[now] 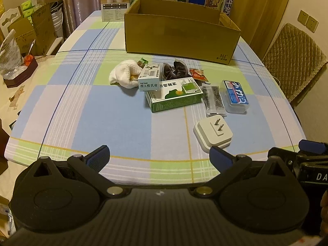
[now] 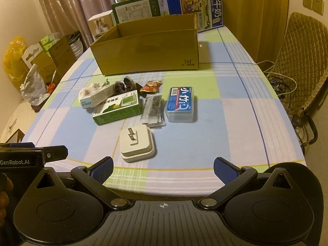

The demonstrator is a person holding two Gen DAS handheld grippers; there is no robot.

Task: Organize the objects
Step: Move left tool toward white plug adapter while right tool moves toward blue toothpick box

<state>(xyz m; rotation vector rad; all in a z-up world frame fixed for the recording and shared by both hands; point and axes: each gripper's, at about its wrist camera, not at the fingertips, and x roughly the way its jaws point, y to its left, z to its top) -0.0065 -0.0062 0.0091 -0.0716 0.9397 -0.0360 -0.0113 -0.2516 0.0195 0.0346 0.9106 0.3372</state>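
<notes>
1. Left wrist view: cardboard box [image 1: 182, 34] stands open, w/ nothing visible inside as far as its walls allow; looks like sorting hasn't begun.
2. All items lie in front of the box: white knit cloth [image 1: 123, 74], small white carton [image 1: 149, 78] atop green carton [image 1: 174, 95], dark scrunchie [image 1: 175, 70], red snack packet [image 1: 198, 74], clear sachets [image 1: 214, 99], clear plastic case w/ blue label [image 1: 235, 96].
3. White plug adapter [image 2: 137, 142] lies furthest from the box, prongs up; hard, glossy, rounded square.
4. Left gripper [image 1: 160, 156] spread wide, empty, well short of the adapter.
5. Right gripper [image 2: 164, 169] same: wide, empty, its blue pads [image 2: 224, 172] ribbed.
</notes>
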